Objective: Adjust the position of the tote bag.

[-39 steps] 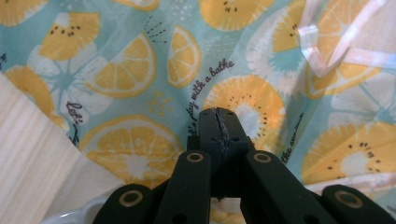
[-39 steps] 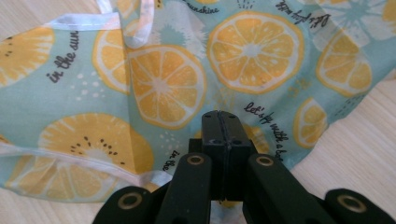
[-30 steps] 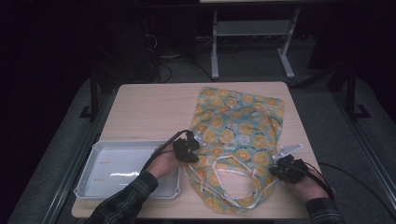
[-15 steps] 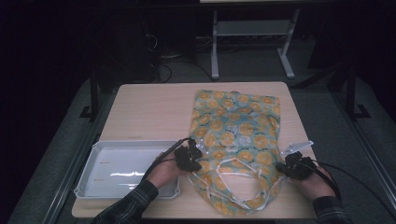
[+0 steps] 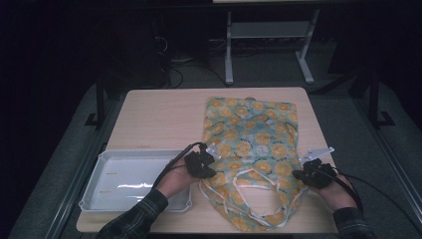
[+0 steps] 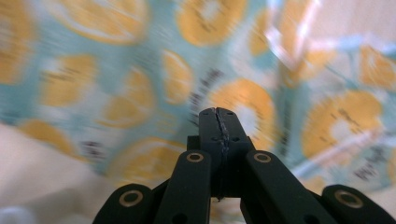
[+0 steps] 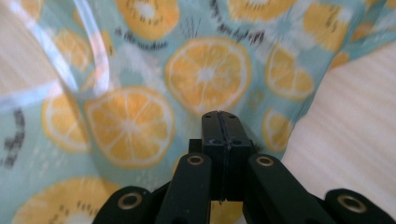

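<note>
High view: both forearms reach in from the near edge, the left gripper and right gripper at the orange-print fabric bag's two sides. It lies flat, thin, soft on the pale wooden table. Each gripper's jaws are pressed together; whether cloth is pinched, I cannot tell. A white plastic tray sits left.

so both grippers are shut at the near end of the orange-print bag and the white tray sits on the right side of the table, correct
Not quite: the white tray sits on the left side of the table, as the high view shows. The rest stands: the left gripper and right gripper are both shut at the near end of the orange-print bag.
</note>
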{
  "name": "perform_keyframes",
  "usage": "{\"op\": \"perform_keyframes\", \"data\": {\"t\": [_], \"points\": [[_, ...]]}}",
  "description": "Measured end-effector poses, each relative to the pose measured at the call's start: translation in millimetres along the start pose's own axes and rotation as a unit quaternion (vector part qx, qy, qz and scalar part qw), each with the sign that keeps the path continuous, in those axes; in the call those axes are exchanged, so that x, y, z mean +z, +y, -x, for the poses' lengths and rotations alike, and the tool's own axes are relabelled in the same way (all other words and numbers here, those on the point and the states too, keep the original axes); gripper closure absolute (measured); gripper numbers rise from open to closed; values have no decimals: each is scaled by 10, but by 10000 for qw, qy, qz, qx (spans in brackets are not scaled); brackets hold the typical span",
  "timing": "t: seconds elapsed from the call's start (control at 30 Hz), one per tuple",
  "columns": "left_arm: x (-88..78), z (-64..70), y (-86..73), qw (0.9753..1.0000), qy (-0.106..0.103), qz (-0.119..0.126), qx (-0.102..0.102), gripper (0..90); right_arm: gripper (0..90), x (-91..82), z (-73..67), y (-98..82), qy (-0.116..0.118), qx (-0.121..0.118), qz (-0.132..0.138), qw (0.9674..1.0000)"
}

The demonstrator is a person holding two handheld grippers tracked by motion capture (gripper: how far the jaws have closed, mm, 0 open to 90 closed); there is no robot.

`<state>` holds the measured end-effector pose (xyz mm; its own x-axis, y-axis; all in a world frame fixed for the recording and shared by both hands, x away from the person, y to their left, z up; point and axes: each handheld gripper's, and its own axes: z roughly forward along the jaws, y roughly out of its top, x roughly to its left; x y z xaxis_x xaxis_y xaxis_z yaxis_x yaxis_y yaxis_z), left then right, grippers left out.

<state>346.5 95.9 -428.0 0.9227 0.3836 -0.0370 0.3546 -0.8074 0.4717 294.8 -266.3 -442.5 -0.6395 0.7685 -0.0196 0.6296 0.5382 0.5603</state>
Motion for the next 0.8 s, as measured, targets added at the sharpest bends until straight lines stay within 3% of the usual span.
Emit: {"op": "perform_keyframes", "data": {"t": [0.13,0.23,0.47,0.8], "points": [[70,-120,59,9998,191,-10,-104,900,896,70,60,55,-57,-24,-47,10000],[182,-161,83,9992,238,-305,-46,900,896,118,88,83,-70,7,-91,9999],[212,-104,97,9988,211,-445,18,900,896,187,103,78,-58,-42,-197,9998],[169,19,32,9984,60,-554,129,900,898,164,8,57,-37,-129,-306,9994]]}}
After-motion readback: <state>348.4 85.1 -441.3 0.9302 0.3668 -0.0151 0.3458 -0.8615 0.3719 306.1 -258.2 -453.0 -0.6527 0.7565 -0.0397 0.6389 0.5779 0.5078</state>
